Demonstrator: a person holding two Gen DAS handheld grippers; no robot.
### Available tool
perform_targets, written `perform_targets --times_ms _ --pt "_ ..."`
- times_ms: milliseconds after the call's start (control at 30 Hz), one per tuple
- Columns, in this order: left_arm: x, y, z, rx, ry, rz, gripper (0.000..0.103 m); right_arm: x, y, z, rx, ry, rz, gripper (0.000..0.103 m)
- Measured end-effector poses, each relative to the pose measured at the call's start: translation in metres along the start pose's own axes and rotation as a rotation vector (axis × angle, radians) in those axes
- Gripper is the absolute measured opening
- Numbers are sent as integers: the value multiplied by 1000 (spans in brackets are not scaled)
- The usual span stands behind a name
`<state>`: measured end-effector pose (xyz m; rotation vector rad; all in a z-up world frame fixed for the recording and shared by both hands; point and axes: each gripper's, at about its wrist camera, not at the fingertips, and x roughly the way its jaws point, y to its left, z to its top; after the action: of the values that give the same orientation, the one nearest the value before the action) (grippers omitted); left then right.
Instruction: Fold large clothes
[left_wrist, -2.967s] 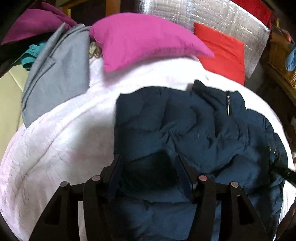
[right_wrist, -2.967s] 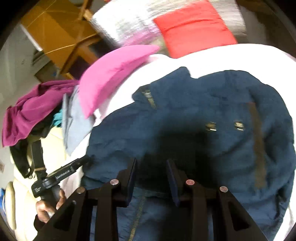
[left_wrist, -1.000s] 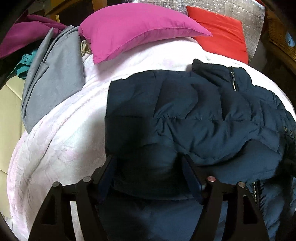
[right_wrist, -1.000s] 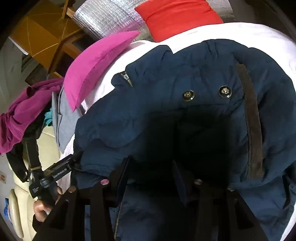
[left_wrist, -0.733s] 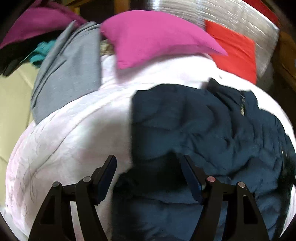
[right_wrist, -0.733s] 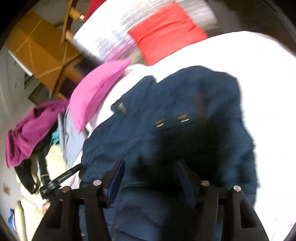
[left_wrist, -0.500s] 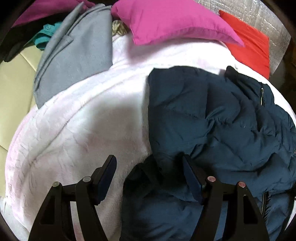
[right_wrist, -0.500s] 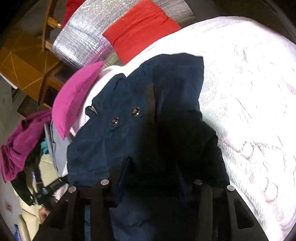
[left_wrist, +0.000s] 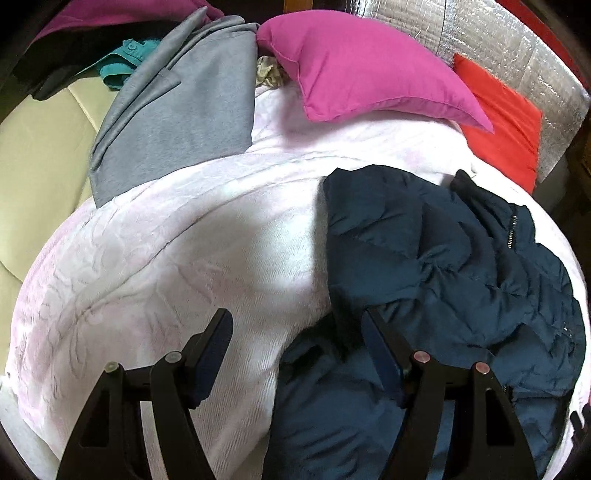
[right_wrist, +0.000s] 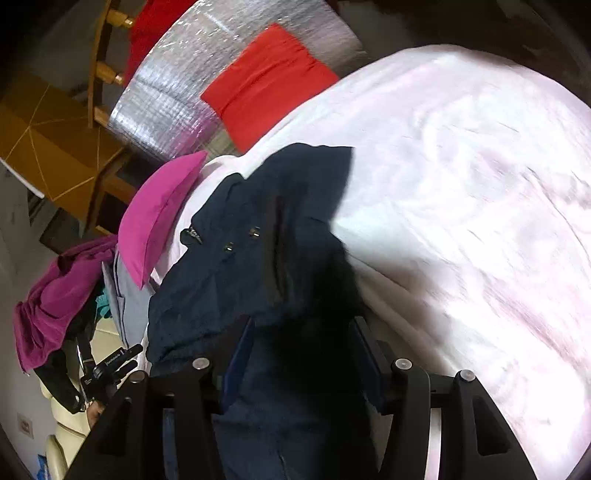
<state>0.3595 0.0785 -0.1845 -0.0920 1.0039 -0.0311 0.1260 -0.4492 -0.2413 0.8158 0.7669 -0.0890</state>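
Magenta pillow (left_wrist: 369, 62), red cushion (left_wrist: 506, 122), grey garment (left_wrist: 177, 110) on blanket (left_wrist: 184, 240)

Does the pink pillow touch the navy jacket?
Apart. The left wrist view shows it: a broad strip of bare white blanket lies between the pink pillow and the near edge of the navy jacket.

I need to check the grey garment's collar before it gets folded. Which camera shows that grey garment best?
The left wrist view: the grey garment lies spread and sharp at upper left, lapel seam visible, beside the magenta pillow. The right wrist view shows only a narrow grey strip, mostly hidden behind that pillow and the navy jacket.
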Motion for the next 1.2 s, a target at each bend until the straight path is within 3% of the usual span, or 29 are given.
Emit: perform_targets --times_ms 300,367,467,667,867,1000,1133,1200 --pt "-39 16 -53 30 -14 14 73 -38 14 -23 -44 17 67 57" --pt "-48 29 -71 12 -1 17 73 -49 16 -31 -62 27 79 58" --pt "-61 55 -101 -48 51 -25 73 -65 11 -47 -74 44 91 67" --pt "-89 102 -152 -113 125 -59 73 -81 -11 -79 -70 99 99 67" --pt "-96 114 -180 -64 276 -147 73 -91 -38 -102 -34 149 98 68" --pt "-76 99 -192 50 445 -106 73 -97 -55 -118 -18 178 103 68" --pt "-48 92 -209 95 622 -141 73 -98 -68 -129 5 193 102 68" --pt "-43 87 -215 107 654 -168 73 -99 -74 -133 26 202 118 68"
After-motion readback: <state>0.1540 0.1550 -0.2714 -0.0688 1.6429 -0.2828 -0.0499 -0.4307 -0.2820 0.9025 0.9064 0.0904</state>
